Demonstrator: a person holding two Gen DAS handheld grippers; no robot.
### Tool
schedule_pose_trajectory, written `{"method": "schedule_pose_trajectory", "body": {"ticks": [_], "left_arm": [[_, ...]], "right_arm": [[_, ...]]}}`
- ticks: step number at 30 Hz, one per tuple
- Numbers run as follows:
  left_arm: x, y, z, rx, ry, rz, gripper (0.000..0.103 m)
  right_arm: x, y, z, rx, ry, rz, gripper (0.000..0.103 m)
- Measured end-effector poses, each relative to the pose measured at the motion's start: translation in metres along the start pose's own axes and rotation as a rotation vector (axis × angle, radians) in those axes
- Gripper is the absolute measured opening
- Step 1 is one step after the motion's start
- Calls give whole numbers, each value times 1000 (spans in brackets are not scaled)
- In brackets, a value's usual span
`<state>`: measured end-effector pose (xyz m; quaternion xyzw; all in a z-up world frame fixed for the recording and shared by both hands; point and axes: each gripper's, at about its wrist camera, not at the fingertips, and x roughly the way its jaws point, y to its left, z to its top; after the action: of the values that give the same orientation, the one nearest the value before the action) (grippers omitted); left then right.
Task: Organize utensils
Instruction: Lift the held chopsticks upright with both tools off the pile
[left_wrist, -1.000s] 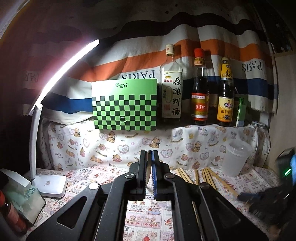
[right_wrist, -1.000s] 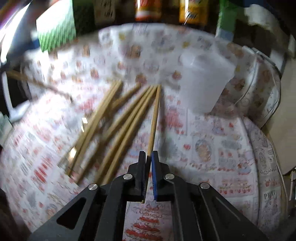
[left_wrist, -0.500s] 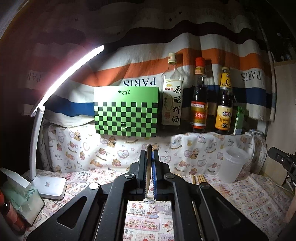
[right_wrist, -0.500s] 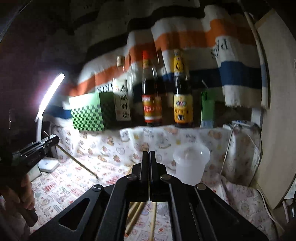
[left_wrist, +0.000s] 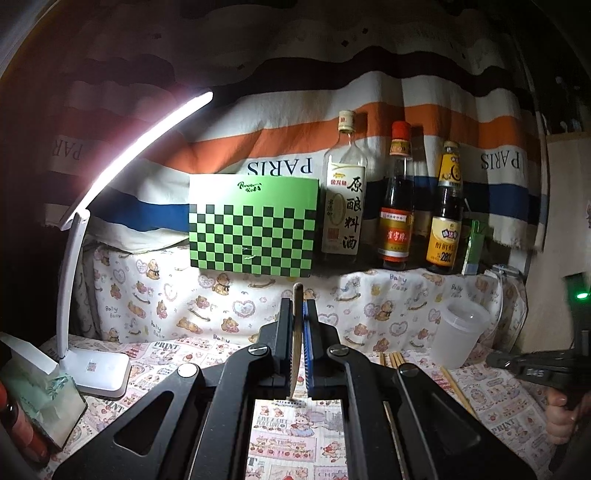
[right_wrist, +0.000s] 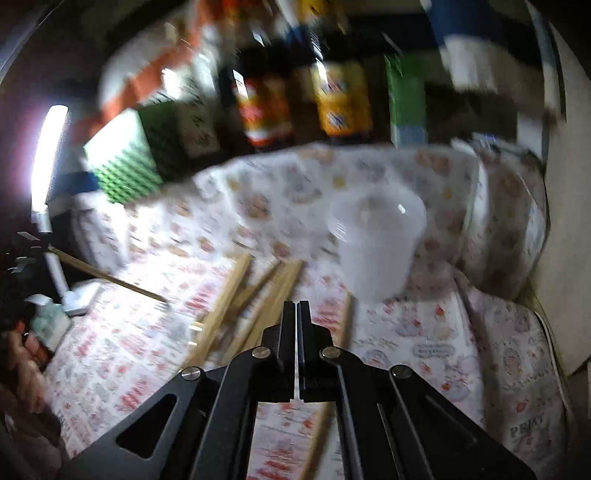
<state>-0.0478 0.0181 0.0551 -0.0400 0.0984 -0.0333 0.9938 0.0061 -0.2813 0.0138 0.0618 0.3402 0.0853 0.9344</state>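
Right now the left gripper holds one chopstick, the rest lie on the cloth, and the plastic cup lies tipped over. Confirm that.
Not quite: the plastic cup stands upright, as the left wrist view shows. The left gripper does hold a chopstick, and the others lie on the cloth.

Left gripper (left_wrist: 297, 314) — jaws clamped on one chopstick (left_wrist: 296, 332), its tip rising above the fingers. Printed cloth (left_wrist: 498, 391) below, carrying loose chopsticks (left_wrist: 393, 359) and a translucent cup (left_wrist: 458, 332). Behind: green checkered box (left_wrist: 254, 225), three bottles (left_wrist: 397, 195), lit desk lamp (left_wrist: 92, 221). Right gripper (left_wrist: 535, 365) at the right edge — held by a hand (left_wrist: 561, 417).
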Motion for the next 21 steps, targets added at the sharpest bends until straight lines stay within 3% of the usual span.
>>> {"method": "schedule_pose_trajectory", "body": {"ticks": [4, 6, 9, 12, 21], "left_arm": [[-4, 7, 4, -27, -17, -2, 4], [-6, 10, 6, -39, -24, -1, 4], [-7, 14, 9, -47, -30, 3, 4], [-6, 18, 10, -57, -29, 7, 4], [-6, 17, 9, -42, -31, 16, 4]], "right_arm": [[30, -16, 10, 52, 153, -22, 3], [47, -16, 12, 31, 219, -41, 9], [73, -9, 10, -34, 302, -124, 10], [97, -14, 10, -4, 378, -174, 10], [127, -8, 17, -28, 443, -224, 10]]}}
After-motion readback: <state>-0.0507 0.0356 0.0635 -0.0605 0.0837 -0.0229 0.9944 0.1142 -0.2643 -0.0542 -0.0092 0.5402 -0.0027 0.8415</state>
